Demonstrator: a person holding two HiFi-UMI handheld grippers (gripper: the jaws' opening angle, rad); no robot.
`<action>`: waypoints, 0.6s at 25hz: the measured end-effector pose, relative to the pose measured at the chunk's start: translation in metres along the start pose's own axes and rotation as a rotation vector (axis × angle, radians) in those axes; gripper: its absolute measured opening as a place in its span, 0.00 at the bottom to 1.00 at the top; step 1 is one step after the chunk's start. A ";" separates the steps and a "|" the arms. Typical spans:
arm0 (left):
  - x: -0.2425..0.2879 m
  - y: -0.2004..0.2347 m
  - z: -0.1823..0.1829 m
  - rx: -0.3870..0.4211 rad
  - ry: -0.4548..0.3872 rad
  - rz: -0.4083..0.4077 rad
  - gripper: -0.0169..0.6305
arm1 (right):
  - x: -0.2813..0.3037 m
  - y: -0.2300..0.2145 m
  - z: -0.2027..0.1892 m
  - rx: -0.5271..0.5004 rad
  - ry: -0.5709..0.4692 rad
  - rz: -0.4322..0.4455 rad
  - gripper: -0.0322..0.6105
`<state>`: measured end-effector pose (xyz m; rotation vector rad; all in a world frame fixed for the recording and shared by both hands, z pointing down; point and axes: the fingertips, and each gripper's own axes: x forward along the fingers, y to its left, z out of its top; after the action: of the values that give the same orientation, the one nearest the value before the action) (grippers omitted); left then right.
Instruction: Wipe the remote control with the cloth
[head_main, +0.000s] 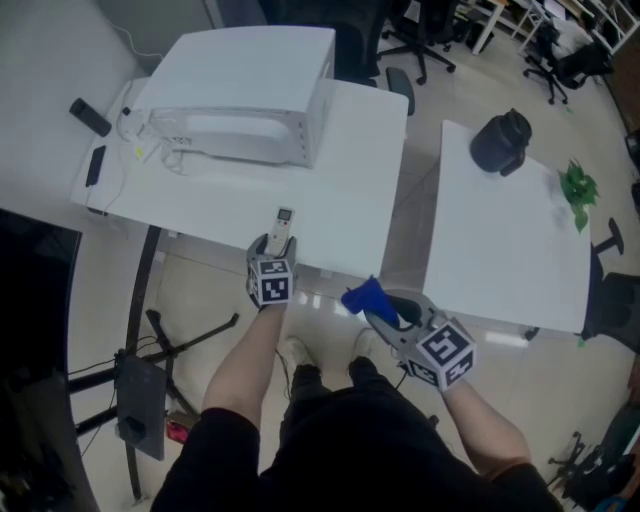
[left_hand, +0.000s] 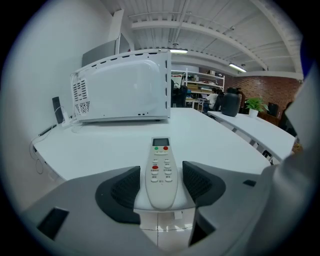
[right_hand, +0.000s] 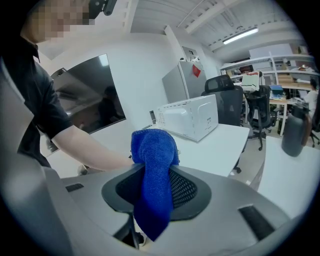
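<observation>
The slim white plastic remote control (head_main: 283, 226) lies flat at the smooth white table's (head_main: 340, 190) near edge, between the ribbed dark pads of my left tongs (left_hand: 161, 175) — spread clear of it. My right tongs (right_hand: 155, 175) clench a fuzzy blue cloth (right_hand: 156, 147).

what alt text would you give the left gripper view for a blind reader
A white remote control lies face up at the near edge of a white table, between the left gripper's open jaws, with a gap on each side. Behind it on the table stands a white microwave, with more tables farther back.
</observation>
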<state>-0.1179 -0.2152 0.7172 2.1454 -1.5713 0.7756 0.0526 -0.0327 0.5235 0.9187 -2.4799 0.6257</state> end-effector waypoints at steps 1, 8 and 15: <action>-0.003 0.002 0.001 0.000 -0.005 0.002 0.45 | 0.003 -0.003 0.001 0.002 0.000 -0.009 0.26; -0.056 0.000 0.006 -0.003 -0.075 0.000 0.45 | 0.036 -0.050 0.003 -0.031 0.043 -0.141 0.26; -0.134 -0.020 0.010 -0.024 -0.145 -0.053 0.45 | 0.107 -0.103 -0.023 -0.138 0.169 -0.239 0.27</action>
<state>-0.1270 -0.1148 0.6267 2.2603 -1.5779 0.5933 0.0542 -0.1429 0.6253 1.0418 -2.1921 0.4272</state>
